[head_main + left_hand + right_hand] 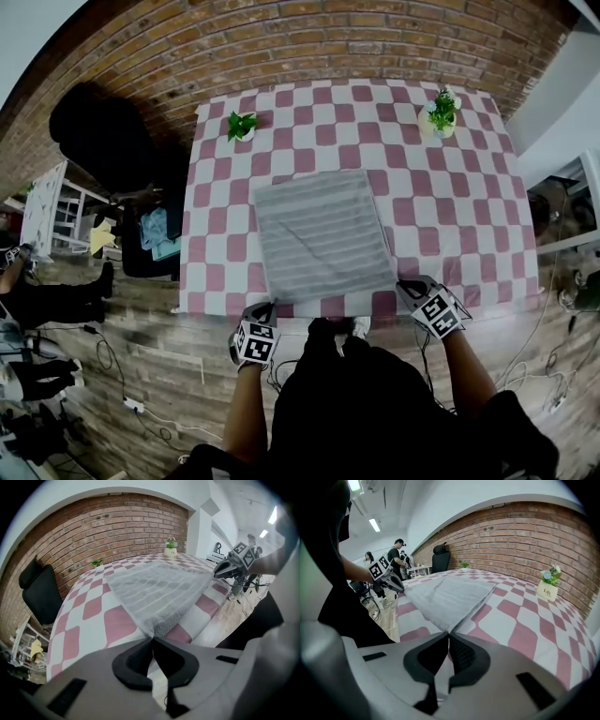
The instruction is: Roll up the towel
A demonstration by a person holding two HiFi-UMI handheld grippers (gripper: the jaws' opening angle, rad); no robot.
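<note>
Pinching both near corners of towel (323, 234): left gripper (270, 306) clamped on left corner; right gripper (403, 287) clamped on right corner; towel spread unrolled on checkered table (225, 187), near front edge.

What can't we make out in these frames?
- How deep the towel corners sit in the left gripper and right gripper: both gripper views, hidden by the shut pads.
- Underside of the towel: every view, it faces the table.
- Lower print on the pot: right gripper view, too small.
- The clutter left of the table: head view, dark and small.
</note>
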